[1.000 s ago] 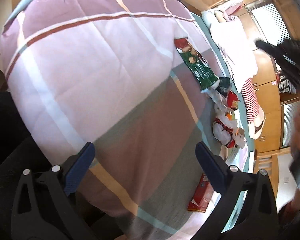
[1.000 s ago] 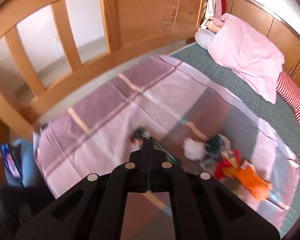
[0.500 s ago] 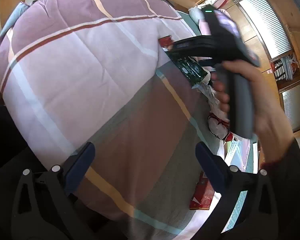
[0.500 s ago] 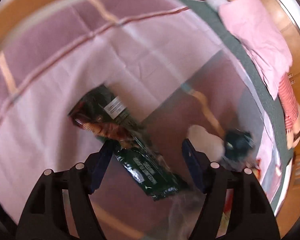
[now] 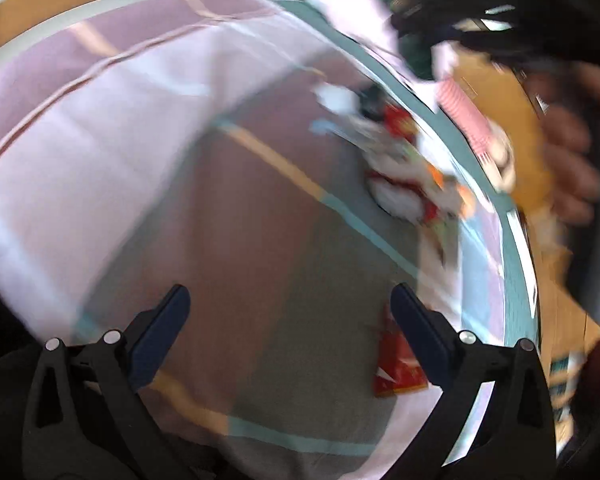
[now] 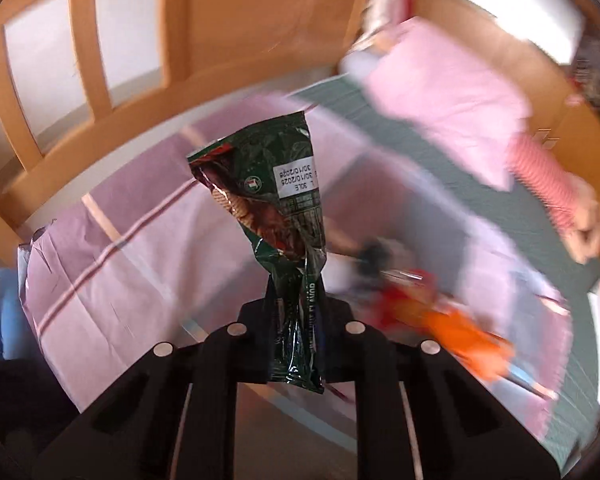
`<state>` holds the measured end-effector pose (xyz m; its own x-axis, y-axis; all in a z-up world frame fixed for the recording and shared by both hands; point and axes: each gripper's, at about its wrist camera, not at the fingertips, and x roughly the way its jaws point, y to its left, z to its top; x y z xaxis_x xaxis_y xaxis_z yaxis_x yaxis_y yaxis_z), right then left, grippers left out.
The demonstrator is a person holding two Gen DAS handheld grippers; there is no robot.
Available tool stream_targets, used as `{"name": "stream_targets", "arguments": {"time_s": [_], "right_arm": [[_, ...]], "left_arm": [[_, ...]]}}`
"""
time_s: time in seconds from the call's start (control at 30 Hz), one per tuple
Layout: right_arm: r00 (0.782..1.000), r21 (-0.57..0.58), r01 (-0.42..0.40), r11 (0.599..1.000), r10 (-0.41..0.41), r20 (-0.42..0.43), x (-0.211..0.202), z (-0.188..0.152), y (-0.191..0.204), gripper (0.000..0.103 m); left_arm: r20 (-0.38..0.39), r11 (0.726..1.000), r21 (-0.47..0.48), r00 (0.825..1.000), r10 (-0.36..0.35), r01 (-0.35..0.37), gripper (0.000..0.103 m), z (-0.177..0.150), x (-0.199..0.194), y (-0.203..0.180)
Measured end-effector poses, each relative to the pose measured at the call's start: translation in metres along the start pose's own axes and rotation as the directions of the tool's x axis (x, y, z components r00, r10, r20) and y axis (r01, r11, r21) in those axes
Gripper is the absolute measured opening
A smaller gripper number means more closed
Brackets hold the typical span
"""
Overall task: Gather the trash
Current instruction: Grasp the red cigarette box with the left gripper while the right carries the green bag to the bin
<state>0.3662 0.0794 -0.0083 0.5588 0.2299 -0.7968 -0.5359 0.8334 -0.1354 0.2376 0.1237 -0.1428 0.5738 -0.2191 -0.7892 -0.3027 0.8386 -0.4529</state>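
Note:
A dark green snack bag (image 6: 276, 200) hangs above the pink checked sheet (image 6: 120, 240), pinched at its lower end. My right gripper (image 6: 296, 304) has its jaws closing tight on the bag, which stands up between the pads. A blurred pile of trash (image 6: 420, 300) with an orange wrapper (image 6: 468, 336) lies on the sheet to the right. In the left wrist view my left gripper (image 5: 288, 296) is open over the sheet (image 5: 100, 140) with nothing between its fingers. A red wrapper (image 5: 396, 364) lies by its right finger, and the trash pile (image 5: 396, 168) is farther off.
A wooden bed frame (image 6: 180, 80) runs behind the sheet. A pink pillow (image 6: 440, 92) and a red-striped cloth (image 6: 540, 176) lie on the green blanket (image 6: 500, 208) at right. A person's hand (image 5: 568, 168) shows at the right of the left wrist view.
My right gripper dropped to the green bag with jaws wide, closed on it and lifted it off the sheet. The left view has rolled and shifted; the bag is gone from the sheet.

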Motion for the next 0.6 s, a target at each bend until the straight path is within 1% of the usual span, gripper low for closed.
{"name": "stream_targets", "arguments": {"time_s": [0.03,0.07,0.13,0.17,0.2,0.23,0.27,0.3,0.37,0.4,0.43,0.47,0.5,0.57,0.6], "right_arm": [[0.999,0.028,0.031,0.999,-0.032,0.026,-0.028,-0.017,-0.02,0.016],[0.998,0.046,0.055,0.997,-0.056,0.038,-0.045,-0.03,-0.033,0.016],[0.991,0.081,0.124,0.989,-0.128,0.046,-0.085,-0.068,-0.059,0.016],[0.986,0.098,0.156,0.983,-0.161,0.044,-0.099,-0.086,-0.067,0.017],[0.98,0.12,0.189,0.975,-0.194,0.034,-0.113,-0.104,-0.075,0.017],[0.973,0.162,0.225,0.961,-0.23,0.008,-0.129,-0.132,-0.087,0.017],[0.971,0.195,0.238,0.951,-0.24,-0.012,-0.138,-0.154,-0.092,0.017],[0.97,0.232,0.242,0.942,-0.241,-0.032,-0.147,-0.174,-0.098,0.017],[0.97,0.325,0.245,0.914,-0.233,-0.074,-0.163,-0.222,-0.112,0.017],[0.968,0.363,0.25,0.897,-0.232,-0.094,-0.167,-0.241,-0.115,0.017],[0.967,0.405,0.254,0.878,-0.227,-0.115,-0.172,-0.26,-0.119,0.017],[0.967,0.46,0.252,0.852,-0.212,-0.139,-0.173,-0.284,-0.123,0.017],[0.969,0.5,0.246,0.83,-0.193,-0.155,-0.174,-0.3,-0.127,0.017],[0.973,0.583,0.223,0.781,-0.145,-0.178,-0.167,-0.33,-0.132,0.017],[0.974,0.611,0.217,0.761,-0.127,-0.187,-0.161,-0.339,-0.131,0.017]], "left_arm": [[-0.015,0.999,0.049,1.0,-0.011,0.012,0.099,-0.001,0.005,-0.012],[-0.029,0.994,0.104,0.999,-0.02,0.023,0.099,-0.003,0.01,-0.026],[-0.068,0.975,0.216,0.997,-0.042,0.055,0.099,-0.014,0.022,-0.057],[-0.1,0.963,0.255,0.993,-0.061,0.085,0.099,-0.02,0.029,-0.072],[-0.133,0.954,0.277,0.988,-0.078,0.113,0.099,-0.028,0.036,-0.084],[-0.18,0.944,0.295,0.979,-0.096,0.147,0.099,-0.034,0.046,-0.097],[-0.224,0.932,0.317,0.969,-0.107,0.176,0.099,-0.041,0.056,-0.11],[-0.242,0.92,0.354,0.967,-0.083,0.167,0.099,-0.046,0.066,-0.121],[-0.207,0.898,0.434,0.978,0.018,0.075,0.099,-0.055,0.082,-0.132],[-0.189,0.884,0.466,0.98,0.065,0.031,0.099,-0.059,0.089,-0.134],[-0.188,0.877,0.48,0.977,0.104,-0.001,0.099,-0.061,0.095,-0.133],[-0.186,0.87,0.493,0.975,0.122,-0.015,0.098,-0.063,0.098,-0.131],[-0.164,0.86,0.51,0.979,0.124,-0.024,0.096,-0.063,0.098,-0.132],[-0.122,0.836,0.545,0.981,0.153,-0.063,0.075,-0.061,0.096,-0.131],[-0.103,0.827,0.556,0.982,0.16,-0.077,0.068,-0.062,0.095,-0.129]]}}
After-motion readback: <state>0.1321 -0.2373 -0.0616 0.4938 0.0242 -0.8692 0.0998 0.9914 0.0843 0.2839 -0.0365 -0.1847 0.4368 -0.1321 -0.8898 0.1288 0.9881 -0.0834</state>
